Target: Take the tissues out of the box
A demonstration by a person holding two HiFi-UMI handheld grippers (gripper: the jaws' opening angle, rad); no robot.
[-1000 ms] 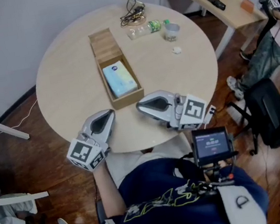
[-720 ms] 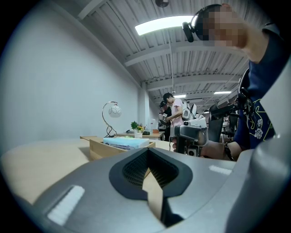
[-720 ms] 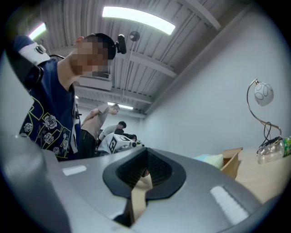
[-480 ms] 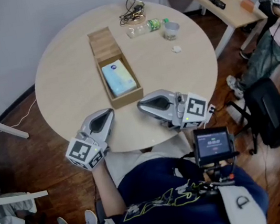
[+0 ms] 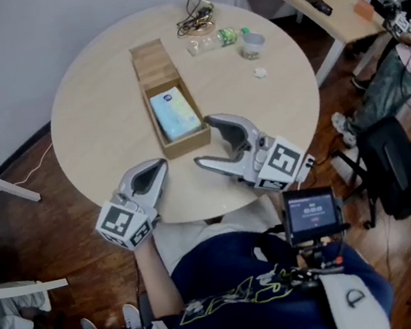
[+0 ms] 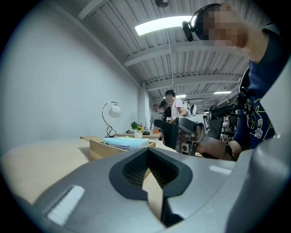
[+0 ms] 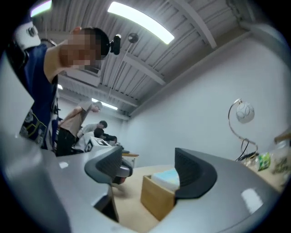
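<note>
1 tissue pack (image 5: 176, 115) in wooden box (image 5: 153, 61)

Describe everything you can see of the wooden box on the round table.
The wooden box is long and narrow, of pale plain wood with thin walls. It lies flat near the middle of the round table. Its near half is open and holds a pale blue tissue pack; its far half shows only bare wood.

Lamp (image 5: 194, 18) cut by top edge; tissues (image 7: 164, 177) half hidden behind box (image 7: 157, 202) wall.
</note>
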